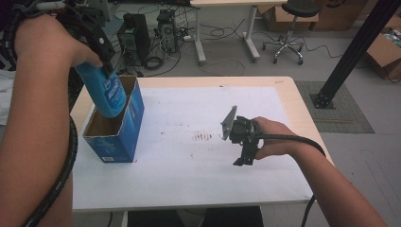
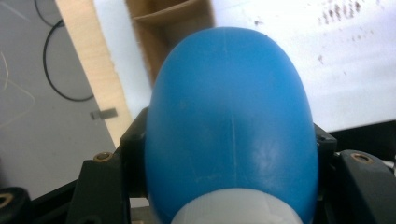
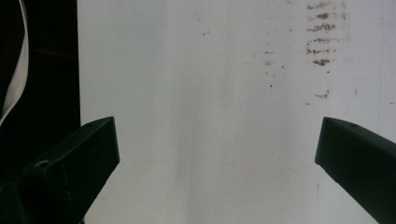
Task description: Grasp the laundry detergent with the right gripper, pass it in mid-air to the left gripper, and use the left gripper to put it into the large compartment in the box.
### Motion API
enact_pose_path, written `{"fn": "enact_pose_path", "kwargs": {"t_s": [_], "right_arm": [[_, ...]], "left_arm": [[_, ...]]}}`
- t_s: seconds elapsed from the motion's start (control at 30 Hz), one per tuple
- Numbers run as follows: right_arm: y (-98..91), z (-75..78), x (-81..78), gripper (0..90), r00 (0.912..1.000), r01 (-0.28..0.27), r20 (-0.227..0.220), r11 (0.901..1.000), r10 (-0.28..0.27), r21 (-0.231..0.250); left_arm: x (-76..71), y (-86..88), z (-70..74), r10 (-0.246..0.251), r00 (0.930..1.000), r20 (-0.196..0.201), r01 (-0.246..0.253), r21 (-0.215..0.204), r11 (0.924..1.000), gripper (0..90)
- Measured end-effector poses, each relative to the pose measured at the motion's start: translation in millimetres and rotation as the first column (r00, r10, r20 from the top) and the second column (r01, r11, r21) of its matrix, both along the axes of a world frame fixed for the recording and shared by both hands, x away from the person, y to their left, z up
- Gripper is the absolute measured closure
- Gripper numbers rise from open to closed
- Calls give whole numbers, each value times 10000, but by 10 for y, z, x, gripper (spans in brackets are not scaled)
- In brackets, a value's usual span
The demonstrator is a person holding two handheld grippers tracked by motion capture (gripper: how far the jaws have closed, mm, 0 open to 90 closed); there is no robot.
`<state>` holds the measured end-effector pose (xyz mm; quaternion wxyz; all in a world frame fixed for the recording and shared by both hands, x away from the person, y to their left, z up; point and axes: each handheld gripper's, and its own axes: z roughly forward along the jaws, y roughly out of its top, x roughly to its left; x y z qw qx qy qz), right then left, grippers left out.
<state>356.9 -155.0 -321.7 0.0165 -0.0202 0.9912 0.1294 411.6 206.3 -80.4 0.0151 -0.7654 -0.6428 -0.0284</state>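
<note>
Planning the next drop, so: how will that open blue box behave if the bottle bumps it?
The blue box stands tall, narrow and open-topped, so it probably tips easily. It looks like thin cardboard, likely light and prone to sliding on the white table cover.

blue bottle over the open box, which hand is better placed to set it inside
Left. The left gripper is clamped on the blue bottle, which hangs in the mouth of the open blue box. The right gripper is open, well off over the white sheet.

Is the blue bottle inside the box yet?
Partly: the blue bottle hangs base-down from the left gripper, its lower end inside the open blue box.
</note>
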Motion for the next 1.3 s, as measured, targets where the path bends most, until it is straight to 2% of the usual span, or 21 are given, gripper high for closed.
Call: {"fn": "enact_pose_path", "kwargs": {"t_s": [0.13,0.2,0.27,0.4,0.43,0.5,0.53,0.57,0.6,0.67,0.77,0.8,0.83,0.87,0.9,1.3], "right_arm": [[-20,15,8,0,9999,98,32,10000,-98,-3],[-28,25,9,0,9999,119,47,9999,-119,36],[-32,36,6,0,9999,136,60,9999,-136,54],[-39,46,6,0,9998,173,67,9998,-174,60],[-41,46,6,0,9998,175,56,9998,-176,79],[-40,43,4,0,9998,180,50,9998,-181,88],[-39,45,4,0,9998,172,67,9998,-172,77],[-39,43,2,0,9998,175,49,9998,-176,93],[-39,43,2,0,9998,175,49,9998,-176,93],[-41,41,0,0,9998,173,62,9998,-173,109],[-41,28,-1,0,9998,195,39,9998,-195,98],[-40,23,-1,0,9999,169,19,9998,-169,87],[-36,17,-3,0,9999,159,17,9999,-159,47],[-33,12,-4,0,9999,157,3,9999,-157,19],[-30,8,-4,0,9999,156,-7,9999,-156,13],[-5,-19,6,0,9999,163,-39,9999,-163,9]], "left_arm": [[47,130,-97,389,9992,-101,-389,-9,9992,387],[56,146,-121,433,9990,-126,-433,9,9991,387],[93,197,-232,548,9983,-204,-548,7,9985,387],[121,226,-331,538,9981,-301,-539,-25,9985,386],[141,241,-429,511,9981,-347,-514,-80,9986,386],[160,251,-520,509,9977,-446,-515,-122,9986,386],[160,251,-520,509,9977,-446,-515,-122,9986,386],[179,261,-610,409,9977,-540,-416,-117,9991,386],[179,261,-610,409,9977,-540,-416,-117,9991,386],[204,281,-750,469,9965,-691,-487,-244,9985,386],[221,304,-877,510,9962,-702,-535,-347,9980,386],[221,304,-877,510,9962,-702,-535,-347,9980,386],[239,325,-972,485,9959,-770,-514,-364,9980,386],[239,325,-972,485,9959,-770,-514,-364,9980,386],[250,339,-1054,549,9950,-836,-582,-378,9976,386],[290,401,-1500,821,9928,-872,-836,-145,9964,386]]}}
